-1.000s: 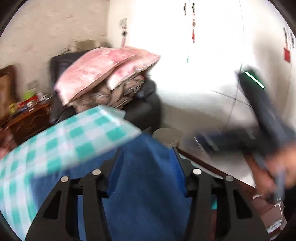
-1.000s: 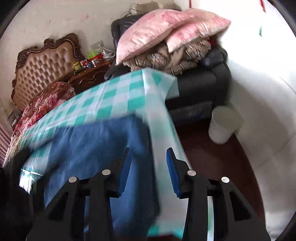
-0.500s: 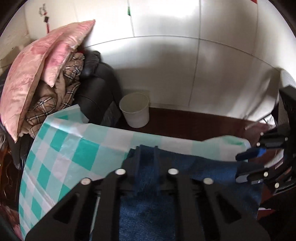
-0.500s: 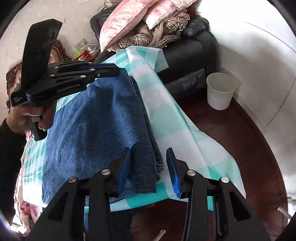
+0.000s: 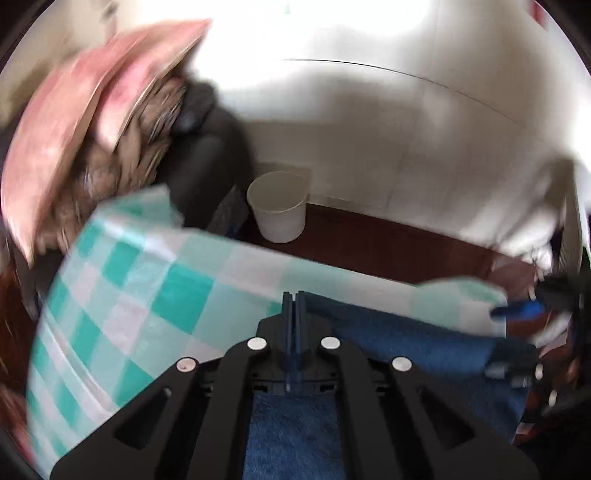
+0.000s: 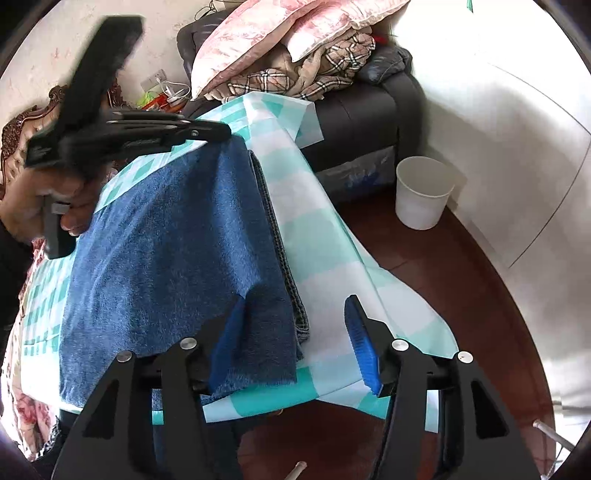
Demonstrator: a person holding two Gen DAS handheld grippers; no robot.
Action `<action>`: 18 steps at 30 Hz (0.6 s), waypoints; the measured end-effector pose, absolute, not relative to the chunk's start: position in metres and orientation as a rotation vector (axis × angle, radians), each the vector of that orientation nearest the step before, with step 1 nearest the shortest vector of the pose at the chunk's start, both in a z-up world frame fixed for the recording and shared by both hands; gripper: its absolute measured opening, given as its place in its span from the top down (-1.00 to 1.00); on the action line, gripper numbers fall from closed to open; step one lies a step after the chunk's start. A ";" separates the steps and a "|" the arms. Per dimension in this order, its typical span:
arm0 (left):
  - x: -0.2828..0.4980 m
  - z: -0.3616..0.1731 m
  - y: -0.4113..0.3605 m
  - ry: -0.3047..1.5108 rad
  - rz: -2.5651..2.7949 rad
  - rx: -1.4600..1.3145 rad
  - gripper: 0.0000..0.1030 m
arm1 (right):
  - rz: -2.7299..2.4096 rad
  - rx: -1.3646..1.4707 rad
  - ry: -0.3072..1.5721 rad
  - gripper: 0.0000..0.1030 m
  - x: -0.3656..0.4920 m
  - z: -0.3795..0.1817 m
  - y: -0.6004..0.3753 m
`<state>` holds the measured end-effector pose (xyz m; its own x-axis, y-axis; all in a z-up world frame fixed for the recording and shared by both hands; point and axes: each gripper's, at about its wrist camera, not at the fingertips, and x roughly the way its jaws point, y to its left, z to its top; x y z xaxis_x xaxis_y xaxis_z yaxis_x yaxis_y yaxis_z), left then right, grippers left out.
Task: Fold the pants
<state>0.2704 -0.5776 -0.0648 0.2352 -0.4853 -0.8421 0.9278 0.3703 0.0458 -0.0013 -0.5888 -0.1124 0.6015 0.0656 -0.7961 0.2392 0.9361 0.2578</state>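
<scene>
Blue denim pants [image 6: 166, 240] lie folded on a table under a green-and-white checked cloth [image 6: 332, 258]. My left gripper [image 6: 225, 133] is at their far right corner, held by a hand [image 6: 74, 210]. In its own view the left gripper [image 5: 293, 306] has its fingers pressed together at the edge of the pants [image 5: 406, 343], and it looks shut on that corner. My right gripper [image 6: 295, 301] hovers over the near right corner. Its jaws are opening, with the corner between them and not pinched. It shows blurred at the right edge [image 5: 517, 310] of the left wrist view.
A white bucket [image 6: 423, 192] stands on the dark wood floor to the right of the table. Behind the table a black sofa [image 6: 354, 110] carries pink pillows [image 6: 258, 33] and a plaid blanket. A carved headboard [image 6: 14, 129] is at the far left. The table's right edge drops off beside the pants.
The left gripper swung over to the pants' far corner and closed there. The right gripper sank toward the near corner, and its jaws have since spread wider.
</scene>
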 end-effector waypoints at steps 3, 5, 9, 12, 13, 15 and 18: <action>0.270 -0.072 -0.576 0.872 -1.033 0.566 0.98 | -0.120 0.312 0.928 -0.06 0.001 -0.111 -0.584; 0.280 -0.060 -0.562 0.859 -0.995 0.409 0.97 | -0.132 0.286 0.928 -0.12 0.001 -0.110 -0.583; 0.276 -0.038 -0.541 0.798 -1.003 0.292 0.97 | -0.141 0.270 0.920 -0.13 -0.002 -0.106 -0.583; 0.259 -0.043 -0.544 0.816 -1.070 0.349 0.95 | -0.203 0.181 0.845 -0.16 -0.008 -0.087 -0.573; 0.256 -0.049 -0.546 0.831 -1.075 0.379 0.84 | -0.214 0.133 0.802 -0.18 -0.011 -0.077 -0.565; 0.260 -0.071 -0.551 0.844 -0.948 0.490 0.79 | -0.217 0.086 0.756 -0.28 -0.014 -0.066 -0.552; 0.274 -0.074 -0.541 0.795 -0.713 0.476 0.65 | -0.181 0.066 0.730 -0.28 -0.013 -0.062 -0.528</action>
